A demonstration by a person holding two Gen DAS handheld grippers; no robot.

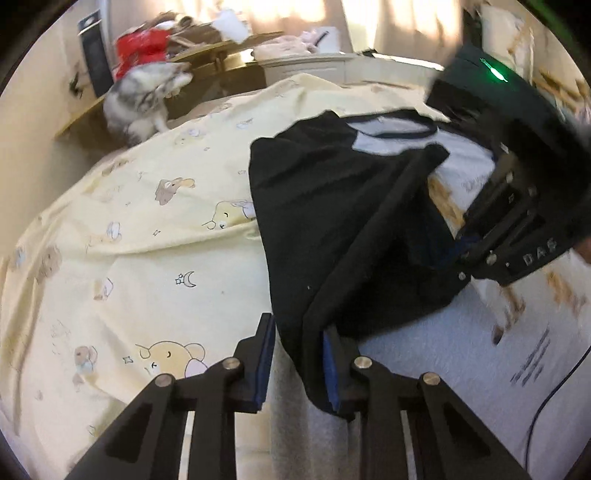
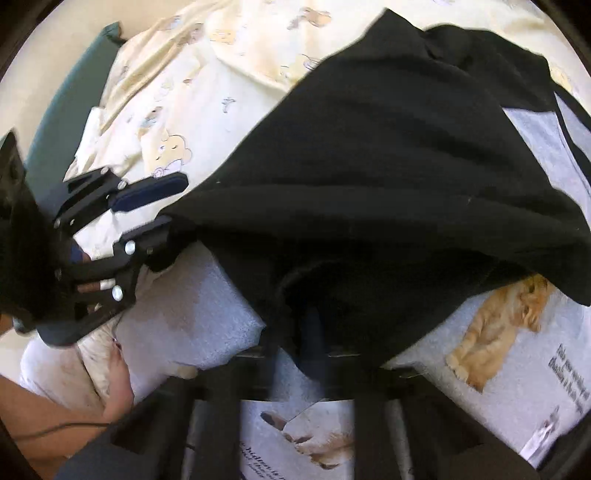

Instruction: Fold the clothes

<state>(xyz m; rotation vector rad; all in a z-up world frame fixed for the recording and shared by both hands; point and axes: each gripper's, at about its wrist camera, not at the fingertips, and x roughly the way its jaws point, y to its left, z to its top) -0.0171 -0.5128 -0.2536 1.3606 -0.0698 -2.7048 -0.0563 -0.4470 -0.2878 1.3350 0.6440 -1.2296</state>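
A grey T-shirt with black sleeves (image 1: 343, 206) lies on a bed, spread over a pale yellow sheet printed with cartoon bears, moons and stars (image 1: 147, 266). One black sleeve is folded across the shirt's grey body, covering much of it. On the grey front an orange cat print (image 2: 509, 321) and some lines of dark text show; the words are too blurred to read.

The left gripper (image 1: 299, 354) sits at the near edge of the black sleeve. Its two black fingers carry blue pads (image 1: 266, 363), and they stand apart. The black fabric drapes over the right-hand finger, while the left-hand finger rests clear of the cloth above the sheet. The pads do not squeeze the cloth.

The right gripper (image 2: 312, 334) points steeply down into the fold of the black sleeve. Its fingertips are buried in the dark fabric, closed together and pinching the sleeve. From the left camera, the same gripper appears as a large black body with a small green light, reaching down onto the shirt from the upper right.

In the right camera view, part of a bare hand (image 2: 118, 384) shows at the lower left, beside a thin dark cable.

Further off, a grey and white cat (image 1: 144, 99) sits at the far edge of the bed. Behind it a shelf holds a red item (image 1: 142, 48) and other clutter. Sunlit curtains (image 1: 288, 11) hang at the back.
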